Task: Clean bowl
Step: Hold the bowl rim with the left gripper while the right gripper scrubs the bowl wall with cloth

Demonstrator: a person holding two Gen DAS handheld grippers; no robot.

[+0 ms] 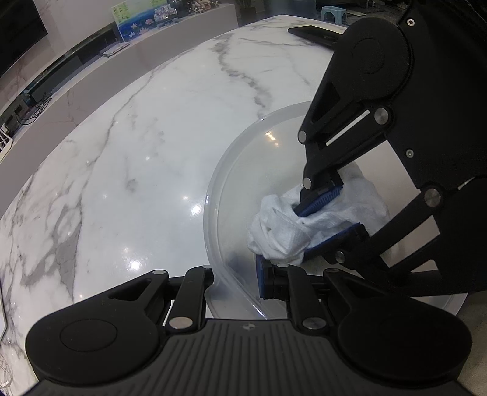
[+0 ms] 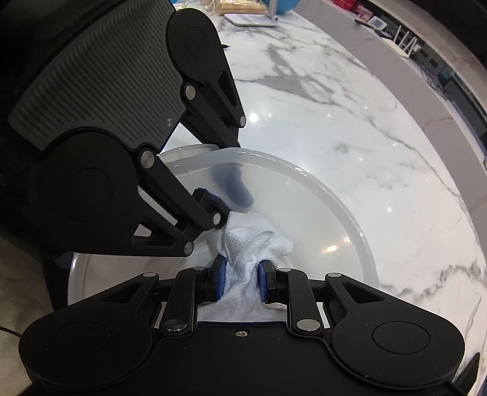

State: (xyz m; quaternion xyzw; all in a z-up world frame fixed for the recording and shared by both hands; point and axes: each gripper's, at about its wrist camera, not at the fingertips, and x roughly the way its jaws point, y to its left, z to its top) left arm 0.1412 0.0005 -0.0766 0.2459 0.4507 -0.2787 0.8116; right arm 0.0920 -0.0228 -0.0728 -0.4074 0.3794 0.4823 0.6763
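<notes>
A clear plastic bowl (image 1: 240, 164) stands on the white marble table (image 1: 137, 158). My left gripper (image 1: 237, 280) is shut on the bowl's near wall, one blue pad inside and one outside. My right gripper (image 1: 328, 219) reaches into the bowl from the right and is shut on a crumpled white cloth (image 1: 283, 231), which rests against the bowl's inside. In the right wrist view the cloth (image 2: 246, 243) bunches between the blue pads of the right gripper (image 2: 242, 280), the bowl (image 2: 334, 207) lies ahead, and the left gripper (image 2: 225, 195) clamps the bowl's wall at the left.
A dark flat object (image 1: 313, 32) lies at the table's far edge. A low grey ledge (image 1: 91, 91) with pictures runs behind the table. A white stand base (image 2: 252, 19) and a white router (image 2: 404, 42) sit beyond the table in the right wrist view.
</notes>
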